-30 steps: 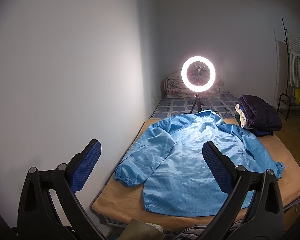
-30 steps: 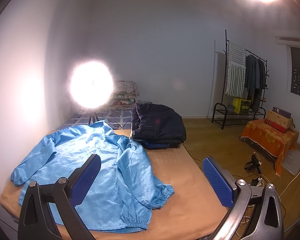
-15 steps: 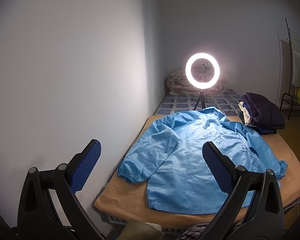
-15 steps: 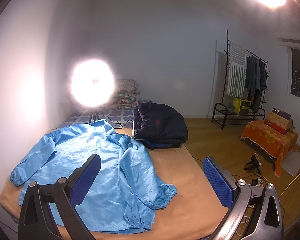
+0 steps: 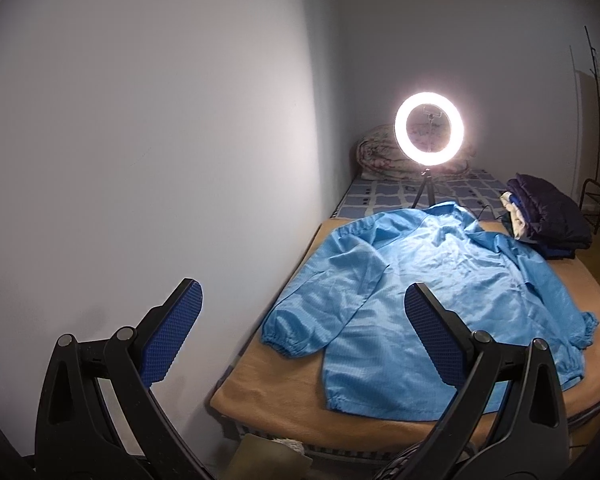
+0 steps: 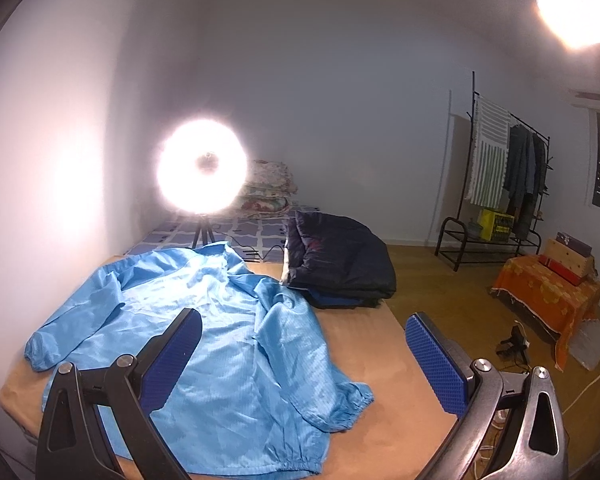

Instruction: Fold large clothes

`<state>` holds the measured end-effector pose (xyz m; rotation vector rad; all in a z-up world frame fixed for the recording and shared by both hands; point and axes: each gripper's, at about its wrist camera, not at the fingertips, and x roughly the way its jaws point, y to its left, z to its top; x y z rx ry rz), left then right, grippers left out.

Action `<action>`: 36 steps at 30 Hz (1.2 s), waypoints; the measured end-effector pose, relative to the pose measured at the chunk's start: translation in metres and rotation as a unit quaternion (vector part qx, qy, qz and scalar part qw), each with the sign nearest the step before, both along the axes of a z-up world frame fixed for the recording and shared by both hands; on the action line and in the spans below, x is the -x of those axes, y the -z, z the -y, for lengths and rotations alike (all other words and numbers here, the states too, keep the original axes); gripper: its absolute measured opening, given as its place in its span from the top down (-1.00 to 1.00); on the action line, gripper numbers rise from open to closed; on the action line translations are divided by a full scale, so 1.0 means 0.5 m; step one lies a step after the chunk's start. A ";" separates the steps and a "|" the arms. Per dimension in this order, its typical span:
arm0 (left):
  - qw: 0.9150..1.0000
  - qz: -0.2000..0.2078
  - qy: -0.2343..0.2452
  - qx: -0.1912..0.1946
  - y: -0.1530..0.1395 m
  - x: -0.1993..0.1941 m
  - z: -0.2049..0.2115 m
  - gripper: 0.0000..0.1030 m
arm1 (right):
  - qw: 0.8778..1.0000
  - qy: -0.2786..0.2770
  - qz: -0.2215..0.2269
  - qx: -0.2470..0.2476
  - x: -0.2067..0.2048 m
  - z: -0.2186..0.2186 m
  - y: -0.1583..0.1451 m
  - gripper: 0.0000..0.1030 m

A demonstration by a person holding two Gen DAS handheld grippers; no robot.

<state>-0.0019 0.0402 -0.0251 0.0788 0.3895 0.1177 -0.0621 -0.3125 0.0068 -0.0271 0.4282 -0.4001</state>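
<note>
A light blue jacket [image 5: 416, 292] lies spread flat on a tan blanket [image 5: 284, 384] on the bed, collar toward the far end, both sleeves bent inward. It also shows in the right wrist view [image 6: 220, 344]. My left gripper [image 5: 300, 300] is open and empty, held well short of the bed's near edge, pointing at the left sleeve side. My right gripper [image 6: 304, 328] is open and empty, above the jacket's lower right part and the blanket [image 6: 384, 364].
A lit ring light on a tripod [image 5: 429, 130] stands behind the collar. A pile of dark folded clothes [image 6: 340, 260] sits at the far right of the bed. A wall runs along the left. A clothes rack [image 6: 504, 184] and orange-covered table [image 6: 548, 296] stand right.
Both views have shifted slightly left and back; the jacket sits a little further right in the left wrist view. Both grippers stay open and the jacket has not moved.
</note>
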 end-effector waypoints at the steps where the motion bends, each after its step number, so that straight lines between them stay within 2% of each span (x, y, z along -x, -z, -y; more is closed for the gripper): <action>1: 1.000 -0.002 -0.003 -0.003 0.006 0.001 -0.005 -1.00 | 1.000 -0.005 -0.001 0.001 -0.009 -0.006 0.000 -0.99; 15: 0.998 -0.019 -0.052 -0.010 0.059 -0.009 -0.075 -1.00 | 0.995 -0.089 -0.010 0.032 -0.146 -0.130 0.004 -0.99; 20: 0.998 -0.033 -0.059 -0.006 0.097 -0.014 -0.102 -1.00 | 0.990 -0.140 -0.024 0.022 -0.202 -0.174 0.029 -0.99; 23: 0.997 -0.042 -0.062 0.004 0.125 -0.013 -0.120 -0.99 | 0.984 -0.174 -0.023 0.036 -0.244 -0.212 0.044 -0.99; 26: 0.996 -0.053 -0.073 0.010 0.155 -0.008 -0.142 -0.96 | 0.971 -0.231 -0.022 0.057 -0.293 -0.262 0.061 -0.98; 30: 0.994 -0.070 -0.082 0.007 0.190 -0.001 -0.162 -0.74 | 0.950 -0.301 -0.063 0.058 -0.365 -0.333 0.090 -0.93; 33: 0.993 -0.078 -0.085 0.008 0.211 0.009 -0.173 -0.62 | 0.934 -0.341 -0.095 0.047 -0.411 -0.385 0.116 -0.71; 36: 0.993 -0.089 -0.078 0.012 0.228 0.015 -0.179 -0.54 | 0.912 -0.388 -0.131 0.020 -0.449 -0.441 0.146 -0.56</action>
